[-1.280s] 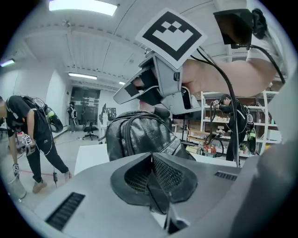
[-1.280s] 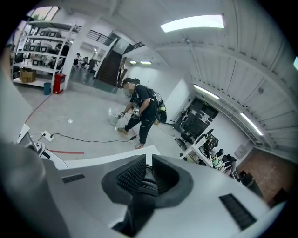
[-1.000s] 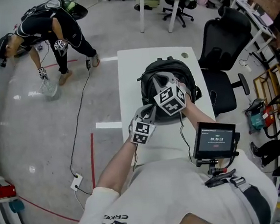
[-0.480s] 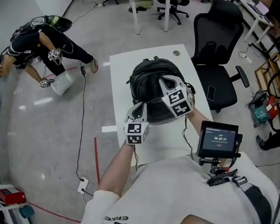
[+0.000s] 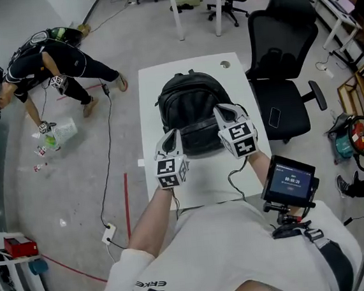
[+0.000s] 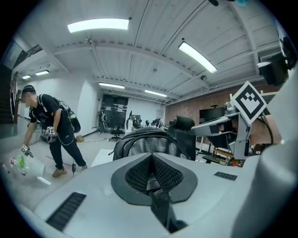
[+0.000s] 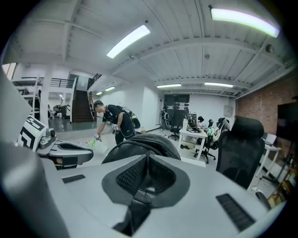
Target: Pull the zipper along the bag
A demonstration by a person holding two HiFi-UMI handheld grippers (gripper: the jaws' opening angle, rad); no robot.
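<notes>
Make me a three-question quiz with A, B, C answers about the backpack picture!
1. Where is the backpack? A on a bed; B on the white table; C inside a box.
2. What colour is the backpack? A red; B black; C yellow.
3. How are the jaws of the left gripper? A wide apart; B closed together; C around a bottle.

Answers: 1 B, the head view shows it lying on the tabletop. 2 B, its fabric is black all over. 3 B, the left gripper view shows the jaws meeting with no gap.
</notes>
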